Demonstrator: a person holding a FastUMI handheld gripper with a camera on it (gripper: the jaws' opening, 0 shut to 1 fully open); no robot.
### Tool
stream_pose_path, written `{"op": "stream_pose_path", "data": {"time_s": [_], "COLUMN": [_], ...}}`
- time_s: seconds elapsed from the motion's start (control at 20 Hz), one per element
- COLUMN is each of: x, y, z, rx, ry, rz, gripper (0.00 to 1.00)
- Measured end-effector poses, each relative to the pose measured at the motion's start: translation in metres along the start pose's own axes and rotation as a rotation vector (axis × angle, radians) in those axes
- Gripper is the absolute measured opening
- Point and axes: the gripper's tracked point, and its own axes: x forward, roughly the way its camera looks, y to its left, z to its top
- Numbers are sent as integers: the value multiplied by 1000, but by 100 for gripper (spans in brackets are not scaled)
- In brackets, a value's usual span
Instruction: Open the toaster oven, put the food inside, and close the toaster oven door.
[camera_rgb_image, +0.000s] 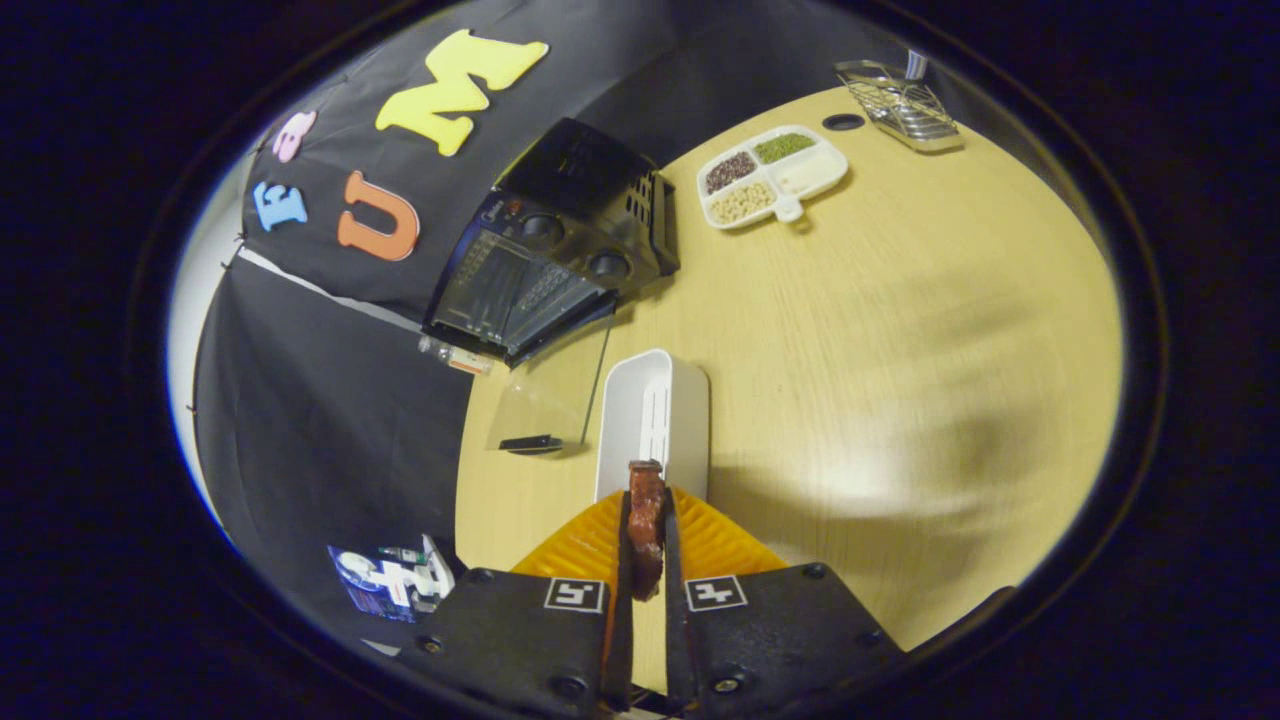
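Reddish-brown and glossy, the food (646, 520) sits pinched between the two fingers of the hand-held gripper (647, 560), which is clenched on it from both sides, the piece standing upright and poking out past the fingertips. Just under and ahead of the fingers lies an orange ribbed mat (715, 540), and touching its far edge a white tray (652, 415) on the pale wood table (900, 350).

Beyond the tray and a little to the left stands the oven (555, 255), black, at the table's left edge. Its glass door (545, 395) is already dropped open — it reaches out toward the tray, with its dark handle (530, 442) at the near end. So opening looks done; the food has yet to go in.

The grip seems narrow, only on the piece's flanks, so a quick swing could probably let it twist or slip out. The clear door is hard to see, and a low approach might knock its lip or handle. The oven's mouth looks shallow from here; coming in crooked could smear the food on the frame.

Open room lies to the right, a broad bare stretch of table. Farther off sit a divided dish (772, 175) of beans and a wire rack (900, 105), well apart from the path. Left of the oven the table ends at the black cloth.
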Motion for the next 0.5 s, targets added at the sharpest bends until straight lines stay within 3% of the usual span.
{"op": "stream_pose_path", "data": {"time_s": [0.35, 0.5], "x": [-17, -8], "y": [65, 92], "z": [24, 32], "rx": [-29, -39], "ry": [-101, -163], "rz": [51, 35], "gripper": [16, 16]}}
